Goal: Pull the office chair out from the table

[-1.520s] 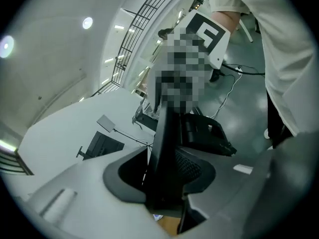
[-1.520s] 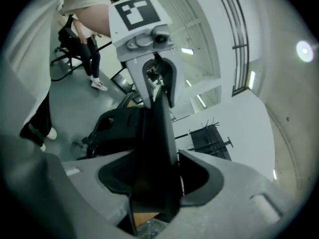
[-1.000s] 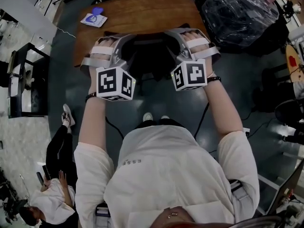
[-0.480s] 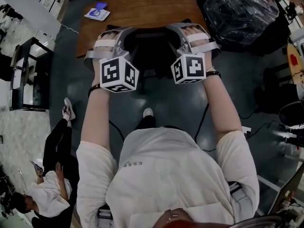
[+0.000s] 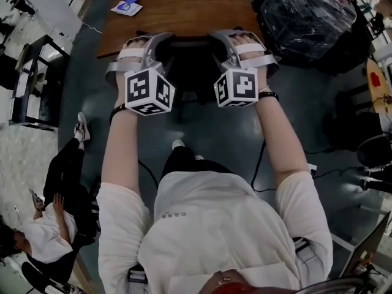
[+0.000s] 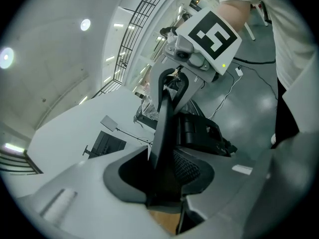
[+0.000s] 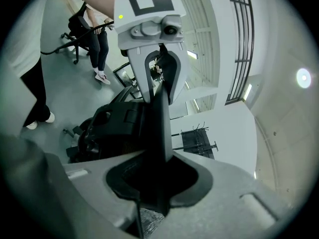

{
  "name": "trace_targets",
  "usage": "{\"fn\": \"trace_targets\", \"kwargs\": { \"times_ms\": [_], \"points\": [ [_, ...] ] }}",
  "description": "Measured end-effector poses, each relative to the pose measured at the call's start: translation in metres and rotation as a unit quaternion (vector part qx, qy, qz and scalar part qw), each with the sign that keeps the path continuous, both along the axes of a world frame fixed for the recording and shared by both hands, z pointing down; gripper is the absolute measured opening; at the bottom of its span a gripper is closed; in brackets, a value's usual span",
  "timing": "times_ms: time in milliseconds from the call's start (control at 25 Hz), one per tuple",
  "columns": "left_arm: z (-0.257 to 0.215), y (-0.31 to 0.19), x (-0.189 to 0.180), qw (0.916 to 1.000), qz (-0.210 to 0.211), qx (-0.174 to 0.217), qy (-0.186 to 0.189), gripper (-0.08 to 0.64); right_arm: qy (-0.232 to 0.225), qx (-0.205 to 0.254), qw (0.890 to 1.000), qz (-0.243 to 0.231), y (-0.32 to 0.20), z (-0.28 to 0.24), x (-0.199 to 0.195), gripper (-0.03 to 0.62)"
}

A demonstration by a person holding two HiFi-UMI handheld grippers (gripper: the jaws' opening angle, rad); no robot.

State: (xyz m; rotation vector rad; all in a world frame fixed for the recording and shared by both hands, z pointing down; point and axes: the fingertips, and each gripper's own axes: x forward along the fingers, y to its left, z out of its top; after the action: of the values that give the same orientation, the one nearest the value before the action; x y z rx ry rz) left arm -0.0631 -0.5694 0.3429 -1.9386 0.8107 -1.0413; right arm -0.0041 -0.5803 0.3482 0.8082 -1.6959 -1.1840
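Observation:
The black office chair (image 5: 190, 66) stands at the near edge of the brown wooden table (image 5: 184, 14), its backrest toward me. My left gripper (image 5: 162, 41) grips the backrest's left edge and my right gripper (image 5: 219, 40) its right edge. In the left gripper view the thin dark rim of the backrest (image 6: 167, 123) runs straight between the jaws of the left gripper (image 6: 164, 183), which close on it. The right gripper view shows the same rim (image 7: 159, 128) clamped in the right gripper (image 7: 149, 183). The seat and base are mostly hidden under my hands.
A white and blue item (image 5: 125, 7) lies on the table's far left corner. A plastic-wrapped dark bulk (image 5: 306, 17) stands at the right of the table. A black rack (image 5: 30, 84) is at the left, a seated person (image 5: 55, 213) at lower left, and cables (image 5: 263, 158) on the floor.
Both grippers and the chair back have drawn away from the table toward me. The table sits further up the head view, and my feet have shifted back.

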Motion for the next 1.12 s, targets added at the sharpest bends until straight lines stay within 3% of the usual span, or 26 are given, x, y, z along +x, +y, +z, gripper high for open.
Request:
{"fn": "trace_targets", "kwargs": {
  "times_ms": [1120],
  "points": [
    [-0.005,0.2,-0.016,0.9997,0.011,0.015,0.019,0.156,-0.014,-0.016,0.999,0.029,0.197,-0.001,-0.017,0.087]
  ]
}}
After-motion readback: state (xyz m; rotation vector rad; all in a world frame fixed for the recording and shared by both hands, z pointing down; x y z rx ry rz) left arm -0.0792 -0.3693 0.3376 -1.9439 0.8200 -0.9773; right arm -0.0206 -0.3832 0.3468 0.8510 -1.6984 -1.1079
